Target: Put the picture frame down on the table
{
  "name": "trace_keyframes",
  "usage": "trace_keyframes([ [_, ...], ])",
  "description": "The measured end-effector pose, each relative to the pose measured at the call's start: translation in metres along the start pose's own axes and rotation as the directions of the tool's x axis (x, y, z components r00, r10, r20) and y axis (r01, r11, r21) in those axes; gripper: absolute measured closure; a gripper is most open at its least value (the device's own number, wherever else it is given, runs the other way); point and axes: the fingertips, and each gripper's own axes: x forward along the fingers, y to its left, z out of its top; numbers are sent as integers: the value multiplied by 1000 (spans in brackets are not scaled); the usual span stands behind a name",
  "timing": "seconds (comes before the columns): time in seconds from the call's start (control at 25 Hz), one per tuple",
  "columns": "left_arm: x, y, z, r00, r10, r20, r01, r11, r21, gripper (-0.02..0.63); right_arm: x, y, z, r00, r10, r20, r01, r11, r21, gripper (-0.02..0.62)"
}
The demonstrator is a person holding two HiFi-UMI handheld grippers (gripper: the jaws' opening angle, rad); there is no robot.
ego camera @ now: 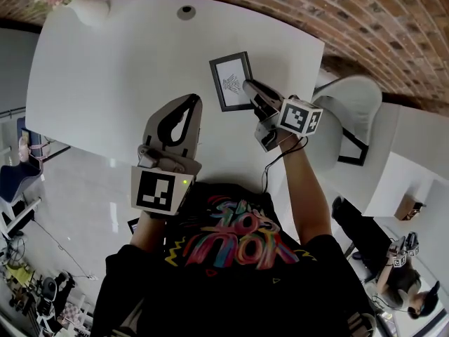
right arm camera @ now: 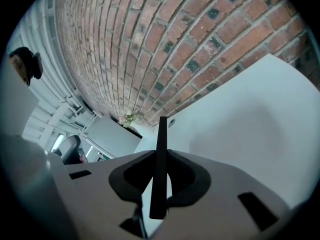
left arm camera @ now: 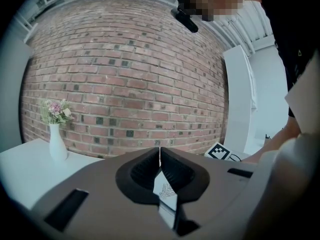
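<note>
Right gripper point(ego camera: 250, 90) clamps frame point(ego camera: 231, 80) by 1 edge, near the table's point(ego camera: 105, 76) right edge, for laying down; contact unclear. Left gripper point(ego camera: 188, 104) closed, empty, clear of the frame.

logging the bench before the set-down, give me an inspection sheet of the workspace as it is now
surface: white table, plain top
job's things: black-edged picture frame with white print, gripped by its edge over the table; cannot tell if it touches the top
clutter: white vase of pink flowers at the far left corner; round grommet
grippers: right claw shut on the frame; left claw shut, empty
cables: black cable hanging from the right claw
surroundings: red brick wall; white chair
</note>
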Motion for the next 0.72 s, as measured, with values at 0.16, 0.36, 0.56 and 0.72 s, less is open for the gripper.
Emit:
trace_keyframes([
  [0.16,1,2,-3,1000,1,-7,-1,1000,-8,578,5,-14,-5,1000,-2,-6,2,998,60,505],
  [0.36,9,0,-12,1000,-1,-17,1,1000,-11,578,7,-34,-7,1000,-17,-15,18,995,99,505],
  [0.56,16,9,-11,1000,-3,-18,2,1000,-18,578,16,-42,-7,999,-22,-29,25,992,125,505],
  [0.72,21,10,-13,1000,-7,-23,6,1000,-20,578,18,-52,-9,999,-37,-36,42,989,139,502],
])
